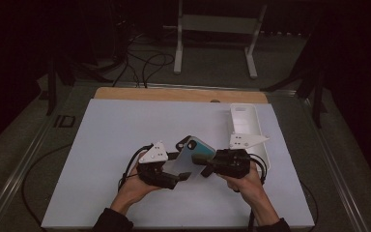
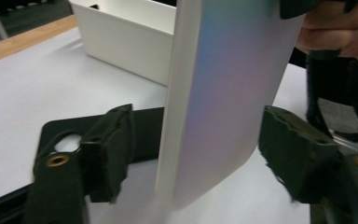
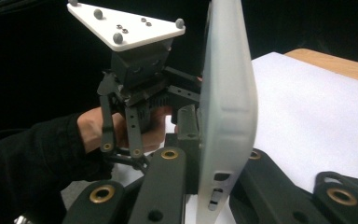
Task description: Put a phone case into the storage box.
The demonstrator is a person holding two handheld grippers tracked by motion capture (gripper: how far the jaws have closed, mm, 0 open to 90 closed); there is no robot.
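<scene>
A pale teal phone case (image 1: 193, 153) with a white rim is held upright above the white mat, between both hands. My right gripper (image 1: 202, 159) is shut on its edge; in the right gripper view the case (image 3: 226, 93) stands edge-on between the two jaws (image 3: 219, 186). My left gripper (image 1: 181, 176) reaches in from the other side. In the left gripper view the case (image 2: 223, 93) stands between its jaws (image 2: 198, 154), with a gap at the left pad (image 2: 109, 154), so this gripper is open. A black phone case (image 2: 144, 123) lies flat on the mat beneath.
A white rectangular tray (image 1: 245, 121) stands at the back right of the mat (image 1: 116, 135), close behind the hands, and its wall (image 2: 126, 46) appears in the left gripper view. A wooden table edge (image 1: 174, 93) runs along the back. Cables trail from both grippers.
</scene>
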